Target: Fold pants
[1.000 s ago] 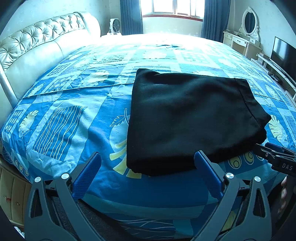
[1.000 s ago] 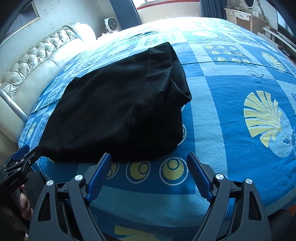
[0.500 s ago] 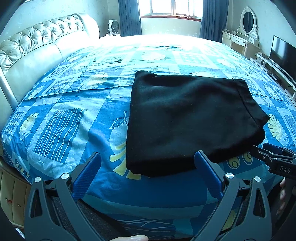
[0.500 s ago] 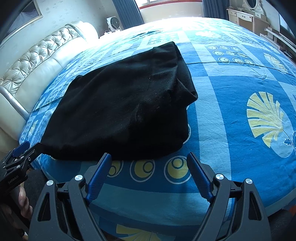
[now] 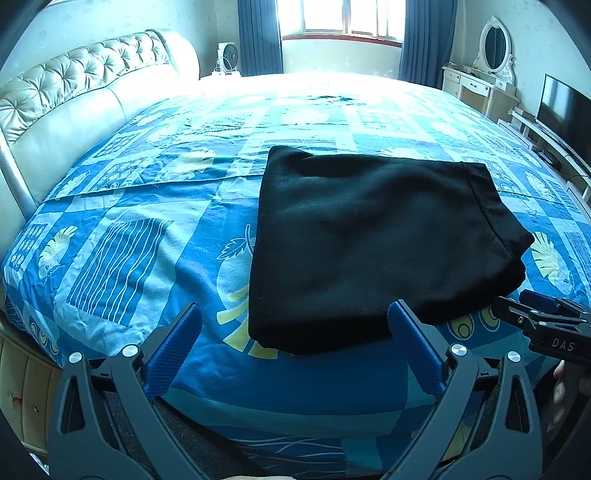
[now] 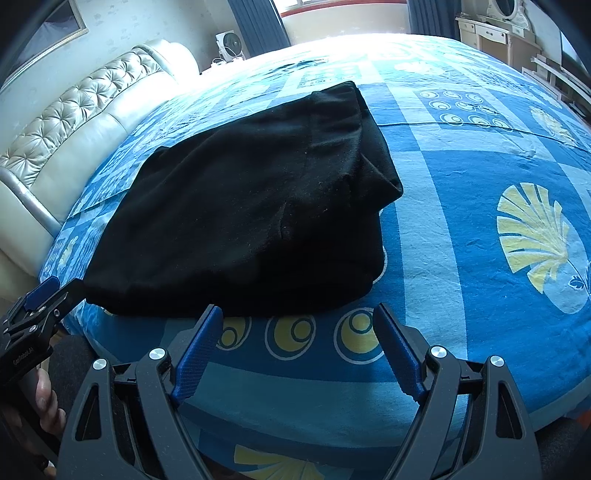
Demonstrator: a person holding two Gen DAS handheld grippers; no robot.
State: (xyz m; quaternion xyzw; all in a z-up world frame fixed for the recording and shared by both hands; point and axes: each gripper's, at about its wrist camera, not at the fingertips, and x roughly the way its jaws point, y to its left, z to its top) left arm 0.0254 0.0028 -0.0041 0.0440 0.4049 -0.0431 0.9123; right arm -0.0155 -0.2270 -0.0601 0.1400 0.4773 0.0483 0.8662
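Pants [image 5: 373, 240]: black, folded into a thick rectangle, lying flat on the bed near its front edge; stacked layers show along the right side
Bedspread [image 5: 147, 236]: blue patchwork print with yellow leaves and rings, bare around the garment
Left gripper [image 5: 293, 326]: tongs spread wide, nothing between the blue pads; tips poised at the front edge of the pants, the right pad overlapping the dark cloth in the left wrist view, contact unclear
Right gripper [image 6: 297, 326]: tongs spread wide and empty, tips over the ringed print just in front of the garment's front edge
Headboard [image 5: 74, 96]: pale tufted leather, along the left
Far end: window [image 5: 340, 16] between dark curtains, white dressing table [image 5: 476, 88] and television [image 5: 561, 107] at right
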